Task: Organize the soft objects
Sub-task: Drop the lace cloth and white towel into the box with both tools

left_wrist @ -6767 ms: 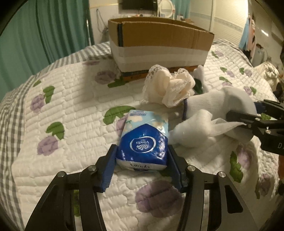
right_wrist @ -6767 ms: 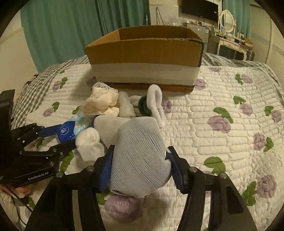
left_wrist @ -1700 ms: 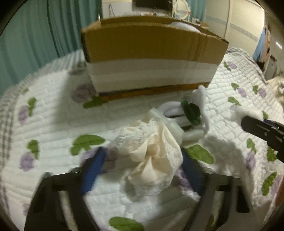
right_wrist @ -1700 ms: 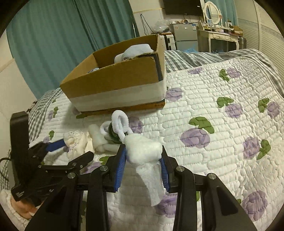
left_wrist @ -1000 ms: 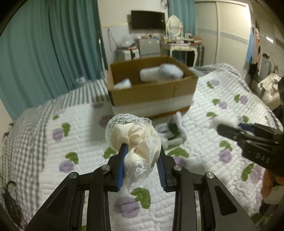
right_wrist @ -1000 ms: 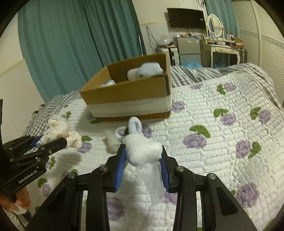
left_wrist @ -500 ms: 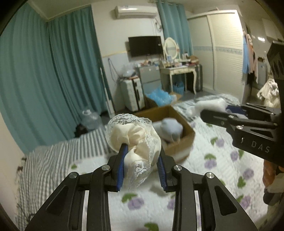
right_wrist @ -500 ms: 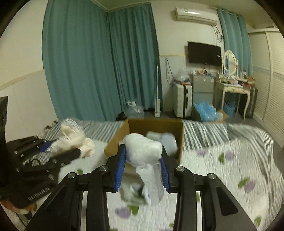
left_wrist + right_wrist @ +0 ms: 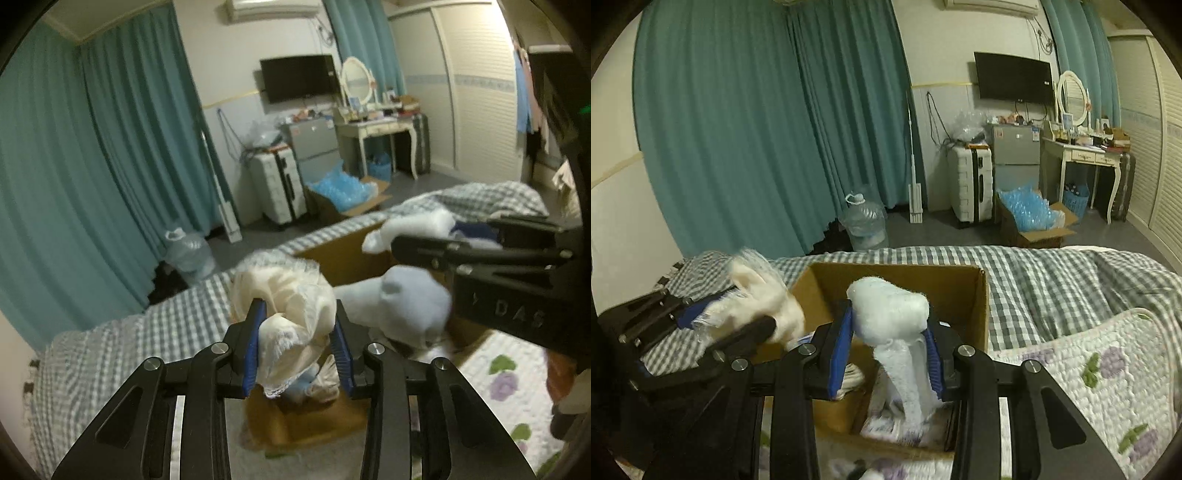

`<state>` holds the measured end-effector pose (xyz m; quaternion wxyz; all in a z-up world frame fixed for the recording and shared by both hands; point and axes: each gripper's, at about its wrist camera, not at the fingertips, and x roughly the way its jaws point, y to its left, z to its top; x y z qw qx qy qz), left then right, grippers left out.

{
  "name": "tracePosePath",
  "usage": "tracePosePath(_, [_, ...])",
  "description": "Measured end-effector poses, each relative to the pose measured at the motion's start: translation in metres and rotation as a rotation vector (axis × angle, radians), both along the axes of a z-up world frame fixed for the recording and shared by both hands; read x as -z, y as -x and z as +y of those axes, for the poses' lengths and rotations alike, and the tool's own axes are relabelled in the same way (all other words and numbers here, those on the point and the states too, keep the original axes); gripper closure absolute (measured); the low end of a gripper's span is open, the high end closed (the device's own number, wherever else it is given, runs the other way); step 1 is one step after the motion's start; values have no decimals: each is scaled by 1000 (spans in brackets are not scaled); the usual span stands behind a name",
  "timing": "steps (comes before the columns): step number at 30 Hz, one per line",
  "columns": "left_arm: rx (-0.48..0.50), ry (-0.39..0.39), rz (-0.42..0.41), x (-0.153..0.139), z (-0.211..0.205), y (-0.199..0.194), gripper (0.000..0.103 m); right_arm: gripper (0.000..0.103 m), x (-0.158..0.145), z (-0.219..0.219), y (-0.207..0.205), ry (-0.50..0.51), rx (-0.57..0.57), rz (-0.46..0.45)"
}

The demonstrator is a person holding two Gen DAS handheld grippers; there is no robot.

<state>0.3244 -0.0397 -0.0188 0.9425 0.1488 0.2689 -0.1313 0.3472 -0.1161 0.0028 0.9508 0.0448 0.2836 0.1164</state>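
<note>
Both grippers hover over the open cardboard box (image 9: 905,277) on the bed. My left gripper (image 9: 295,314) has a cream lace cloth (image 9: 288,291) between its blue pads; its jaws are opening, and the cloth still fills the gap. In the right wrist view the left gripper (image 9: 750,306) and the lace cloth (image 9: 764,291) sit over the box's left rim. My right gripper (image 9: 888,317) is shut on a white fluffy cloth (image 9: 890,306) whose tail hangs into the box. A pale sock (image 9: 402,299) lies inside the box (image 9: 343,266), below the right gripper (image 9: 424,236).
The box rests on a grey checked blanket (image 9: 1052,273) beside a white quilt with purple flowers (image 9: 1108,369). Past the bed's end are teal curtains (image 9: 738,129), a water jug (image 9: 866,221), a suitcase (image 9: 969,184) and a dressing table (image 9: 1078,155).
Both grippers have travelled forward from above the quilt to over the box, each carrying its cloth. The box now lies directly beneath the fingers.
</note>
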Motion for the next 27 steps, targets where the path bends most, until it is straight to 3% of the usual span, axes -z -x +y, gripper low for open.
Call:
tracePosePath(1, [-8,8,18,5,2,-6,59,68,5,0,-5,2,0,1])
tracePosePath(3, [-35,37,35,16,9,-20,34,65,13,0,-12,8,-4,4])
tracePosePath(5, [-60,50,29,19,13,-28,31,55,20,2,-20,26,13,10])
tracePosePath(7, [-69,57,42,20,17,-29,31,27,24,0,-22,16,21,9])
tracePosePath(8, [-73,57,45,20,18,-30,31,24,25,-2,-23,3,23,7])
tracePosePath(11, [-76,39,26,13,23,-21,31,22,24,-5,-20,3,41,8])
tracePosePath(13, [-79,51,11,4,27,-9,31,14,18,-7,-11,16,57,1])
tracePosePath(17, [-77,85,-40,-29,40,24,30,9,-12,-12,22,58,97,-30])
tracePosePath(20, [-96,106,-93,-56,49,57,12,6,-39,-10,52,101,115,-60])
tracePosePath(27, [-118,163,-183,-97,67,130,12,3,-89,-5,133,164,105,-125])
